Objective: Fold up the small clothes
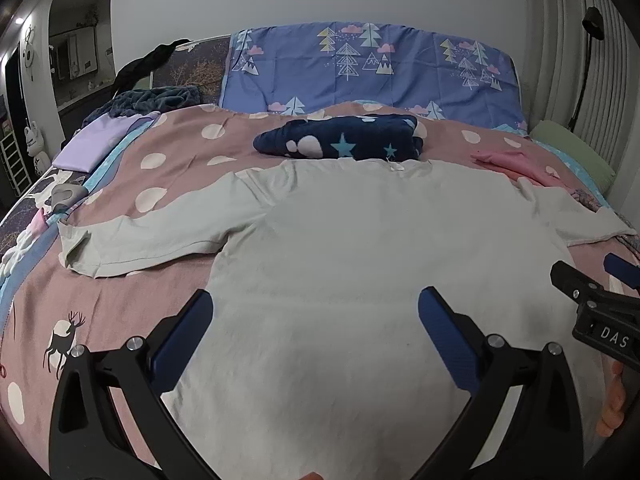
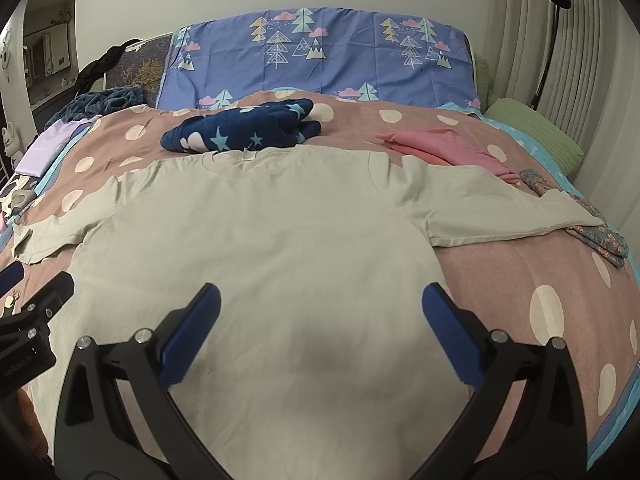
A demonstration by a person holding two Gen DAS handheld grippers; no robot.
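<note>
A pale grey-green T-shirt (image 1: 336, 264) (image 2: 256, 248) lies spread flat on the pink dotted bedcover, collar away from me, both sleeves out to the sides. My left gripper (image 1: 316, 300) hovers open over the shirt's lower left part, nothing between its blue pads. Over the lower right part my right gripper (image 2: 320, 294) is open too and holds nothing. Each gripper's black body shows at the edge of the other's view: the right gripper (image 1: 592, 284) and the left gripper (image 2: 28, 284).
A folded navy star-print garment (image 1: 344, 140) (image 2: 244, 128) lies just beyond the collar. Pink clothes (image 2: 444, 146) and a floral piece (image 2: 592, 228) sit by the right sleeve. A lilac cloth (image 1: 96, 140) lies far left, a blue pillow (image 2: 320, 56) at the headboard, and a green cushion (image 2: 532, 128) by the curtain.
</note>
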